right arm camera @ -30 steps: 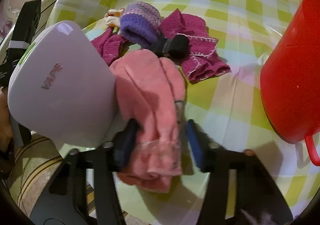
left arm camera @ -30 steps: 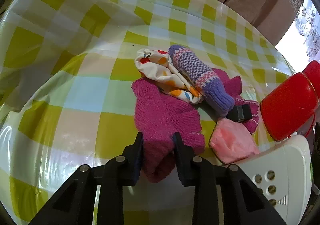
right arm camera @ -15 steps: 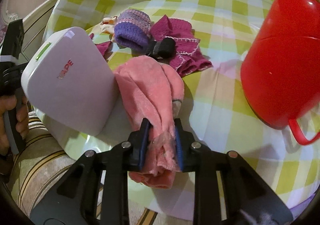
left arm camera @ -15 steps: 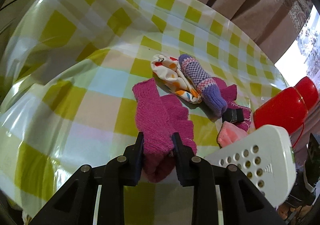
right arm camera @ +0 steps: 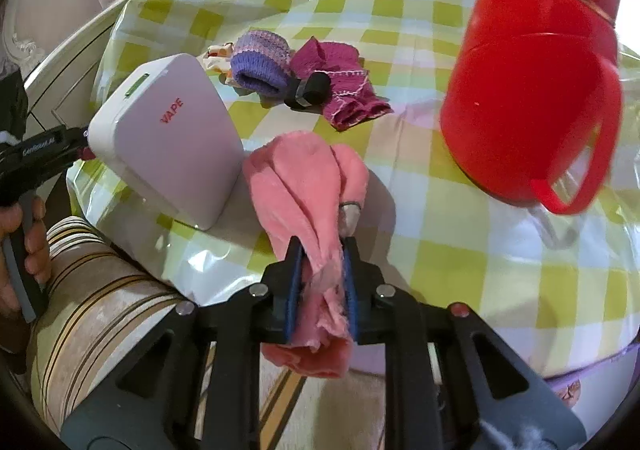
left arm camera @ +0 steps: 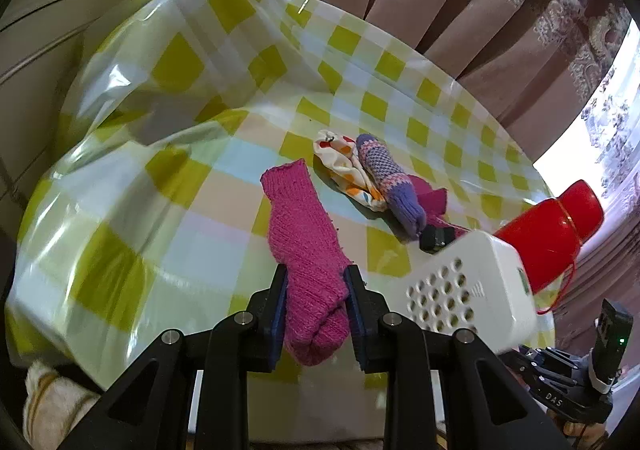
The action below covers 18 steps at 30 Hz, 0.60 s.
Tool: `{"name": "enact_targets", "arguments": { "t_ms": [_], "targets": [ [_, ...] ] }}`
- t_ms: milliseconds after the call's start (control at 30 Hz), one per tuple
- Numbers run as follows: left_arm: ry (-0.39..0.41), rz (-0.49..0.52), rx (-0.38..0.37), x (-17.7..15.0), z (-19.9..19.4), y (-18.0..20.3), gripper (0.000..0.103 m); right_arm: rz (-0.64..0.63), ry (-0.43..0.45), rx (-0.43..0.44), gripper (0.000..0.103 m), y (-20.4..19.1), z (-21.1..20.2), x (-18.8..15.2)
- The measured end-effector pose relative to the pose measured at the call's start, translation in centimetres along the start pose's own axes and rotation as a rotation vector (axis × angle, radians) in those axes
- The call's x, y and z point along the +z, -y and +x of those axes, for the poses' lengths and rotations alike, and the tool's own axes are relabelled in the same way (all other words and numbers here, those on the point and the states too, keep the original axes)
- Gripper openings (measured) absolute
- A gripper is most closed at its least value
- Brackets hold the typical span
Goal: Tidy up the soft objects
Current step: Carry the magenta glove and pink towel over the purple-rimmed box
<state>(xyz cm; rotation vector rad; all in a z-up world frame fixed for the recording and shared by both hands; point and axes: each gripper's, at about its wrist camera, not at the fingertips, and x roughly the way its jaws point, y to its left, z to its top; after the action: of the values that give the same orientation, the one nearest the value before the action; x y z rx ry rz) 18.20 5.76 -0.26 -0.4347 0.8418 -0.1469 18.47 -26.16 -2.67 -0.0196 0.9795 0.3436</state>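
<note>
My left gripper (left arm camera: pixel 316 282) is shut on a magenta knitted sock (left arm camera: pixel 304 230) and holds it above the checkered table (left arm camera: pixel 168 185). My right gripper (right arm camera: pixel 322 254) is shut on a pink fleece sock (right arm camera: pixel 304 177), lifted near the table's front edge. On the table lie a purple knitted sock (left arm camera: pixel 390 179), which also shows in the right wrist view (right arm camera: pixel 262 61), a white patterned cloth (left arm camera: pixel 344 165), another magenta knitted piece (right arm camera: pixel 344 89) and a small black object (right arm camera: pixel 312 89).
A red thermos jug (right arm camera: pixel 532 89) stands at the right. A white box marked VAPE (right arm camera: pixel 168 133) stands at the table's front edge, also in the left wrist view (left arm camera: pixel 468 290). Curtains (left arm camera: pixel 460 1) hang behind the table. A striped cushion (right arm camera: pixel 100 314) lies below.
The right gripper closed on the pink sock. Both grippers pulled back and up with their socks, away from the pile on the table.
</note>
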Motion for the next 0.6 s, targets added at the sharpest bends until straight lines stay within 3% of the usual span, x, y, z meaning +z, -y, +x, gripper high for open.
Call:
{"name": "enact_targets", "arguments": {
  "t_ms": [600],
  "targets": [
    [0.110,-0.017,-0.086,-4.4,-8.4,2.0,0.028,0.022,0.080,-0.028,0.021,0.0,-7.0,-3.8]
  ]
}}
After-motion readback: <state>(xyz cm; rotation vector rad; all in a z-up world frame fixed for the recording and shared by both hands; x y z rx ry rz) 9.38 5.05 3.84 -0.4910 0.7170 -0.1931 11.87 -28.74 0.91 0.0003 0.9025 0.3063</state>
